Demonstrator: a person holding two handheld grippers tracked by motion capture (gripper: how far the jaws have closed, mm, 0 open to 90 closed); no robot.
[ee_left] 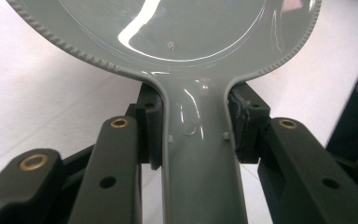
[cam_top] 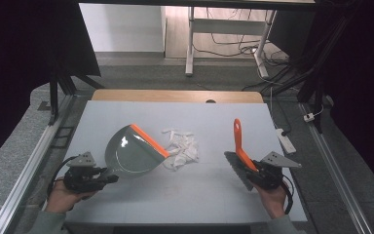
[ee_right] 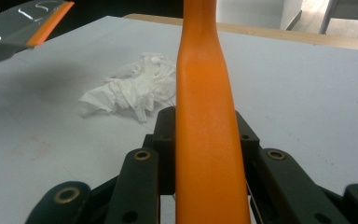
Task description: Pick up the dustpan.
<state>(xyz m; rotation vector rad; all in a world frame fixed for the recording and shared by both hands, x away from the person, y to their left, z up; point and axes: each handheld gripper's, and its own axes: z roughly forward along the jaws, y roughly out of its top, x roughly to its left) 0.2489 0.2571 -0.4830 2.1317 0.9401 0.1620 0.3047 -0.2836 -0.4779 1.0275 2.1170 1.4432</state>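
A grey dustpan (cam_top: pixel 129 151) with an orange lip (cam_top: pixel 148 139) is tilted up at the table's left. My left gripper (cam_top: pixel 108 179) is shut on its handle; in the left gripper view the black jaws clamp the grey handle (ee_left: pixel 196 154) from both sides. My right gripper (cam_top: pixel 255 171) at the right is shut on a brush with an orange handle (cam_top: pixel 238 139) and grey bristles (cam_top: pixel 237 169). The orange handle (ee_right: pixel 205 116) runs up between its jaws. A heap of torn white paper (cam_top: pixel 181 148) lies between pan and brush, just right of the pan's lip.
The white table top (cam_top: pixel 214 122) has a wooden strip along its far edge. A white power strip (cam_top: pixel 286 141) lies off the right edge. Metal rails run along both sides. A desk frame and cables stand on the floor beyond.
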